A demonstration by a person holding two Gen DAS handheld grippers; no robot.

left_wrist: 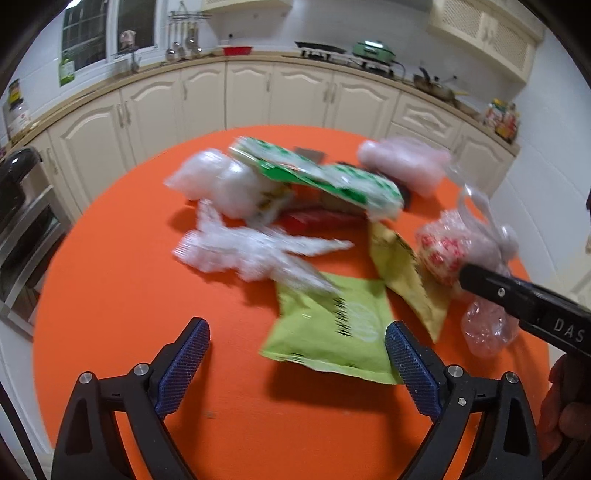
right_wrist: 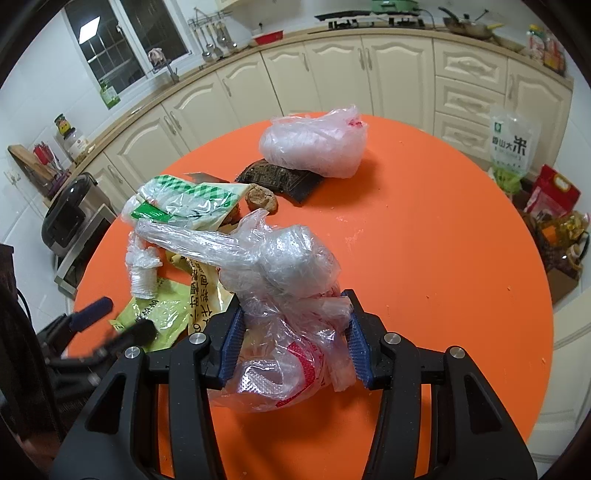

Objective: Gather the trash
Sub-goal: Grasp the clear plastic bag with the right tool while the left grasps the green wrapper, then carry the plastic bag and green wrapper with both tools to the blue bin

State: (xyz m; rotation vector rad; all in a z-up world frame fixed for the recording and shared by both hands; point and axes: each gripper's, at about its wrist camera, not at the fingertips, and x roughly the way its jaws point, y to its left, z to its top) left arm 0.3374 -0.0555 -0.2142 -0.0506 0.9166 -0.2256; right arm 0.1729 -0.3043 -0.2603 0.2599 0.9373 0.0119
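Crinkly clear plastic bag (right_wrist: 291, 295) (glossy), matt orange tabletop (right_wrist: 424, 258), textured tongs pads (right_wrist: 356, 343)

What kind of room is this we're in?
A home kitchen, most likely: cream cabinets run under a counter with a gas hob, and ladles hang on a wall rail.

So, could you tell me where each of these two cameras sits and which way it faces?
Left wrist: on the left gripper, tilted down over the orange table toward the lime-green packet; its open blue pads, the right gripper's finger and a hand show.
Right wrist: on the right gripper, tilted down, shut on a clear plastic bag; the left gripper shows at lower left.
Shared: the table, the green-checked wrapper, the packet, the cream cabinets.
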